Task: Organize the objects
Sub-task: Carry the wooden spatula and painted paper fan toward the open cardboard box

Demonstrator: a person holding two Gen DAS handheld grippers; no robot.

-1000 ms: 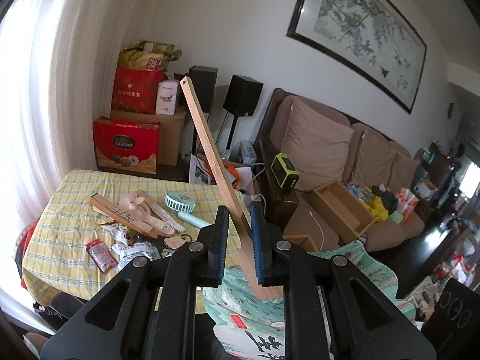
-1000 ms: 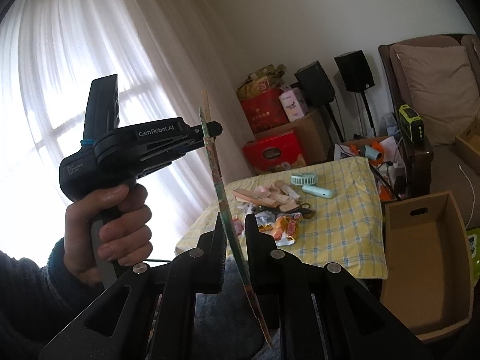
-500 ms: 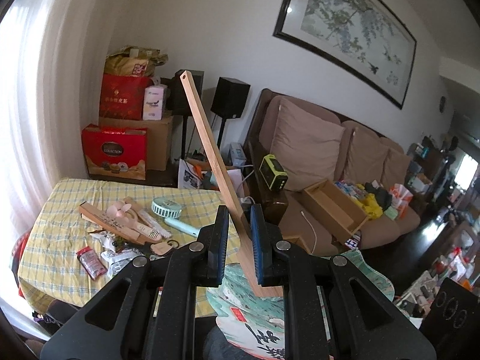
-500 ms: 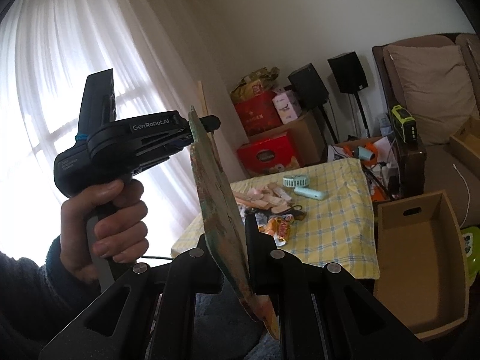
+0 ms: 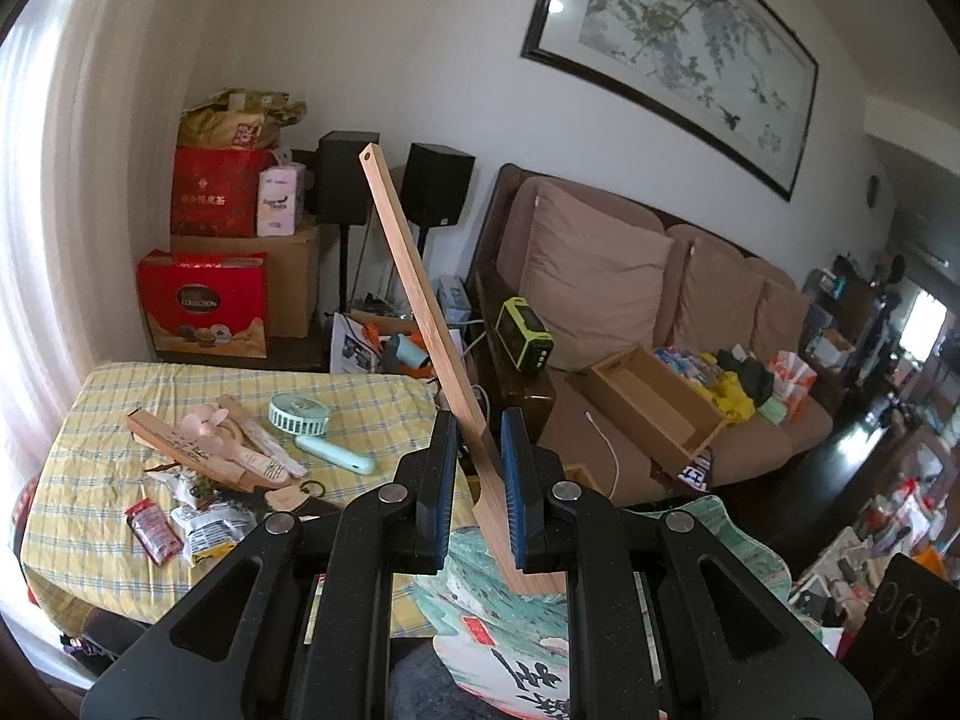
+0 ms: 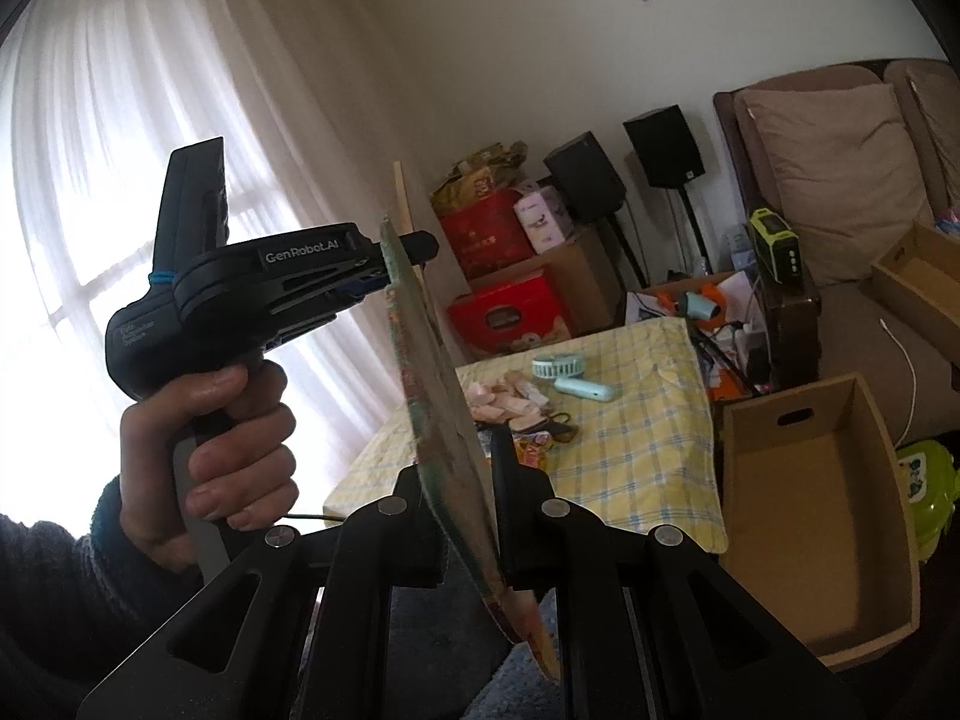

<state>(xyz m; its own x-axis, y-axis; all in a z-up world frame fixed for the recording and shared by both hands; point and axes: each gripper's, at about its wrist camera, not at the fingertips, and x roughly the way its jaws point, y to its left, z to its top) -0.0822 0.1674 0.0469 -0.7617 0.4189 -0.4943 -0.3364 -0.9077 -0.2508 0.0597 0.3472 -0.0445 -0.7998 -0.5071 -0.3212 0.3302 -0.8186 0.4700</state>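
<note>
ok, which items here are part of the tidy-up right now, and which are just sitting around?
In play:
- paper fan, wooden handle gripped by the left gripper
- right gripper, shut on the fan's edge
- items on the checked table: mint handheld fan, snack packets
- empty cardboard box, likely destination

Lying about:
- speakers
- red gift boxes
- sofa
- framed painting

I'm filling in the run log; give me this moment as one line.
left gripper: shut on wooden fan handle | right gripper: shut on printed green paddle fan | both held above yellow checked table
</note>
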